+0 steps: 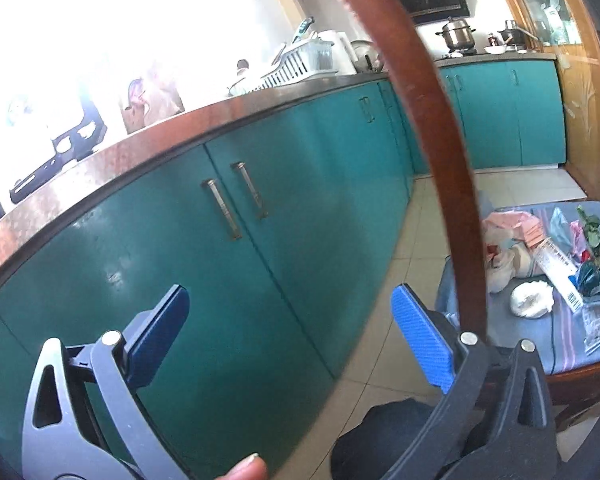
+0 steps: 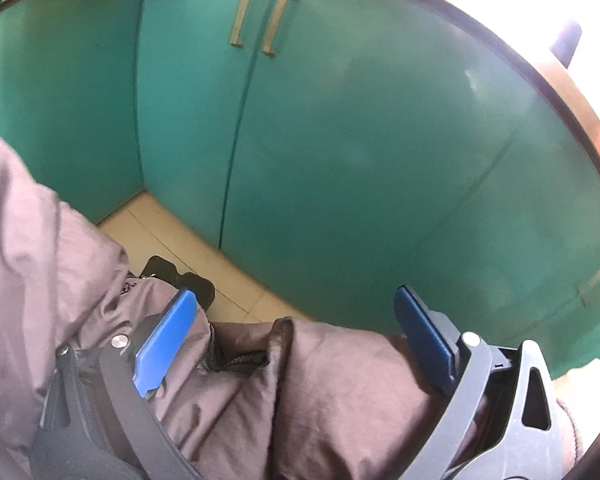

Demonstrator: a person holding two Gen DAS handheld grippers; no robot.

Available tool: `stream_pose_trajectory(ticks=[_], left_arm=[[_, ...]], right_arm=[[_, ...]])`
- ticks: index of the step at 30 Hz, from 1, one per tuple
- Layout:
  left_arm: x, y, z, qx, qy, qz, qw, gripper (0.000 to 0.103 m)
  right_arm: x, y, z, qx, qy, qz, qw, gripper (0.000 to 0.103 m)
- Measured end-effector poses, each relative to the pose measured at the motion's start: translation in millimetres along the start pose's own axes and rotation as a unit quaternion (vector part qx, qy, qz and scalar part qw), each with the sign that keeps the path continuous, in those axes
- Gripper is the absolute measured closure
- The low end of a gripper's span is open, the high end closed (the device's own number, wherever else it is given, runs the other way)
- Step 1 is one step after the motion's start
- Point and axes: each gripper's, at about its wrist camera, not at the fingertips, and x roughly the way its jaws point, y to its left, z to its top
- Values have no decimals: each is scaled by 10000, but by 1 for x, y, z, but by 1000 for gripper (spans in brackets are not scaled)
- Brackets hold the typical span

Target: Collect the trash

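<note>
Two tongs, both spread wide with nothing between the pads. Your left tongs (image 1: 288, 336) face the teal cabinet doors (image 1: 228, 248); a brown chair back (image 1: 456, 200) curves just beside the right pad. Trash (image 1: 540, 264), wrappers and a white tissue wad (image 1: 531, 299), lies on the cushioned seat (image 1: 572, 344) at 3 o'clock. Your right tongs (image 2: 296, 332) hang over your brown jacket (image 2: 260, 392).

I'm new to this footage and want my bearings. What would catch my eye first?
The teal cabinet doors fill both views beneath a reddish countertop. At right in the left wrist view, a heap of trash lies on a blue cloth. The left gripper and right gripper are both open, holding nothing.
</note>
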Motion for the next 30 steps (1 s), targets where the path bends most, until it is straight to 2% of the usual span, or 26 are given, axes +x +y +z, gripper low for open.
stream_pose_trajectory(ticks=[3, 6, 7, 8, 10, 11, 13, 15, 16, 17, 18, 20, 21, 23, 24, 28, 30], left_arm=[[7, -4, 3, -81, -2, -9, 10000, 3], [21, -5, 2, -243, 143, -13, 9996, 3], [26, -7, 0, -275, 194, -30, 9994, 3], [29, -8, -2, -287, 240, -34, 9993, 3], [34, -11, -6, -320, 304, -28, 9990, 3], [36, -12, -7, -351, 318, -30, 9989, 3], [37, -13, -10, -427, 343, -37, 9985, 3], [28, -9, -13, -583, 166, -95, 9981, 3], [17, -7, -14, -712, 2, -201, 9973, 3], [5, -5, -14, -843, -177, -387, 9955, 3], [-4, -5, -13, -938, -315, -571, 9934, 3], [-27, -8, -8, -1085, -599, -1033, 9869, 3], [-39, -15, -3, -1103, -722, -1324, 9824, 3], [-56, -31, 3, -1058, -860, -1682, 9763, 3], [-63, -39, 5, -1022, -911, -1790, 9743, 3], [-92, -89, 11, -622, -1142, -2351, 9632, 3], [-103, -113, 11, -373, -1152, -2691, 9555, 3]], right_arm=[[-25, -8, -2, 205, -583, -843, 9945, 4], [-57, -18, -3, 458, -1270, -1745, 9754, 3], [-72, -25, -5, 602, -1550, -2159, 9621, 3], [-78, -29, -5, 678, -1666, -2382, 9544, 3], [-97, -48, -10, 1006, -1866, -3220, 9227, 3], [-102, -57, -12, 1154, -1833, -3514, 9108, 3], [-118, -80, -24, 1630, -1611, -4197, 8783, 3], [-148, -106, -52, 2248, -1587, -4574, 8456, 3], [-166, -115, -70, 2498, -1636, -4759, 8273, 3], [-192, -120, -95, 2781, -1722, -5060, 7981, 3], [-220, -123, -123, 3091, -1777, -5445, 7592, 3], [-256, -123, -169, 3591, -1619, -6043, 6926, 3], [-271, -124, -191, 3816, -1437, -6316, 6594, 3], [-300, -124, -235, 4228, -927, -6729, 5999, 3], [-307, -122, -249, 4378, -728, -6802, 5834, 3], [-335, -91, -300, 5049, -41, -7076, 4943, 3], [-334, -79, -309, 5070, 187, -7230, 4690, 3]])
